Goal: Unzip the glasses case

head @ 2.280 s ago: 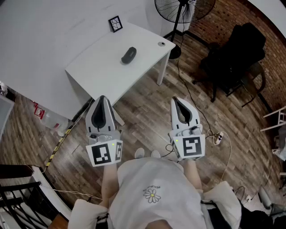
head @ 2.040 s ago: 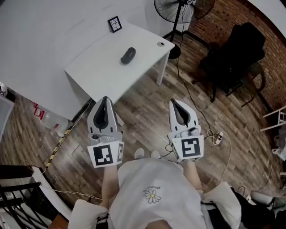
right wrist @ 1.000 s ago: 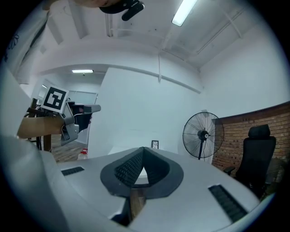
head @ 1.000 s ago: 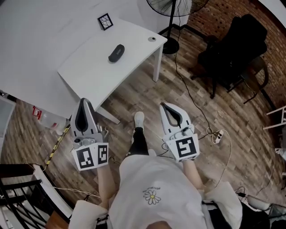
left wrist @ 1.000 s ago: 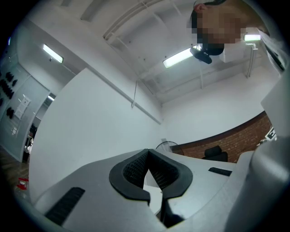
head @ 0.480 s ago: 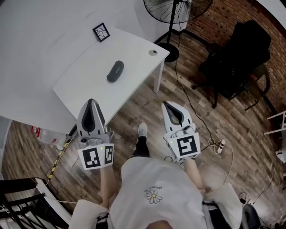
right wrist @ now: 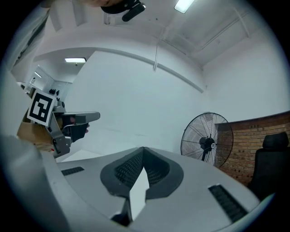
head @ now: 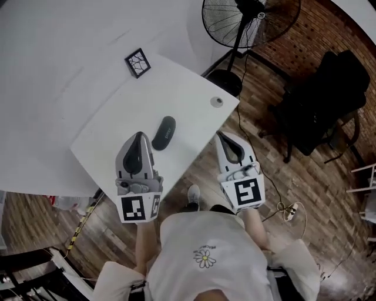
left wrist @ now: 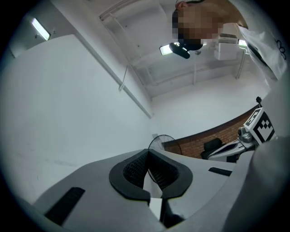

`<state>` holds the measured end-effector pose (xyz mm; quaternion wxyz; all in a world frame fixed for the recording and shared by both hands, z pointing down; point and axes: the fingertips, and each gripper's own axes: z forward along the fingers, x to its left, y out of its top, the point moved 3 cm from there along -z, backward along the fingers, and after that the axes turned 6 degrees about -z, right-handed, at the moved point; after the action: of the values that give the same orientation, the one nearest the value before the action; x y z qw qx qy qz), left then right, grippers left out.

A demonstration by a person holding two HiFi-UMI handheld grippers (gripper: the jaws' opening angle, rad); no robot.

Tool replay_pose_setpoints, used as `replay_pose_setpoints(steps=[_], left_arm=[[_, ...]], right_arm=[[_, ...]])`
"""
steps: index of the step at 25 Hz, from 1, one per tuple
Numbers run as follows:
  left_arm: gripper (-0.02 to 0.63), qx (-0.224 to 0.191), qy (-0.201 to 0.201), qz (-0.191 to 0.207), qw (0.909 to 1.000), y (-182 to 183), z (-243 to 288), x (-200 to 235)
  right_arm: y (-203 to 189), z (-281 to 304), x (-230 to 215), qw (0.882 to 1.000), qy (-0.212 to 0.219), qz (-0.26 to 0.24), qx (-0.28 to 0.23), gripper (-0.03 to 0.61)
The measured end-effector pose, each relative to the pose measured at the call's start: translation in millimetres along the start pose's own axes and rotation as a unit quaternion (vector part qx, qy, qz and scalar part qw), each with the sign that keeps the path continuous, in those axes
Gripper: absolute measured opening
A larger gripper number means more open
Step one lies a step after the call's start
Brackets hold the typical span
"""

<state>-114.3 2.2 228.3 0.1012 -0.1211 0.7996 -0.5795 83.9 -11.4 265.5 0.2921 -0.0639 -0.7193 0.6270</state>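
The dark oval glasses case (head: 164, 133) lies zipped shut in the middle of the white table (head: 111, 141). In the head view my left gripper (head: 140, 136) hovers over the table with its tip just left of the case, apart from it. My right gripper (head: 222, 135) is at the table's near right edge, right of the case. Both point towards the far wall. In the left gripper view the left gripper's (left wrist: 147, 152) jaws meet at the tips with nothing between them. The right gripper (right wrist: 143, 148) looks the same in its own view. Neither gripper view shows the case.
A black-and-white marker card (head: 137, 63) lies at the table's far corner and a small round object (head: 217, 101) near its right corner. A standing fan (head: 249, 17) and a black chair (head: 326, 94) stand on the wooden floor to the right. Cables (head: 288, 207) trail over the floor.
The person has walked up to the table. Both grippers have moved forward from over the floor to the table, and the case now lies just ahead of the left one.
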Motion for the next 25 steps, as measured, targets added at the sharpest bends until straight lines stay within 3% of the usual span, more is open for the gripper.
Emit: replay_pose_setpoints(steps=[7, 15, 19, 21, 24, 25], left_arm=[[0.008, 0.014, 0.012, 0.005, 0.9998, -19, 34, 27], [0.008, 0.040, 0.057, 0.019, 0.9974, -39, 46, 47], [0.008, 0.090, 0.075, 0.055, 0.9916, -67, 46, 52], [0.008, 0.123, 0.065, 0.049, 0.9890, -85, 47, 54], [0.080, 0.197, 0.040, 0.039, 0.9787, -130, 42, 68], [0.047, 0.227, 0.033, 0.030, 0.9730, -150, 38, 74]], right_arm=[[-6, 54, -4, 1.000, 0.027, 0.002, 0.001, 0.002], [-16, 86, -20, 0.998, 0.049, 0.026, 0.001, 0.002], [-27, 93, -20, 0.997, 0.065, 0.032, 0.015, 0.002], [-33, 97, -18, 0.996, 0.074, 0.035, 0.022, 0.002], [-40, 100, -13, 0.995, 0.081, 0.045, 0.046, 0.001], [-42, 100, -11, 0.994, 0.083, 0.046, 0.054, 0.002]])
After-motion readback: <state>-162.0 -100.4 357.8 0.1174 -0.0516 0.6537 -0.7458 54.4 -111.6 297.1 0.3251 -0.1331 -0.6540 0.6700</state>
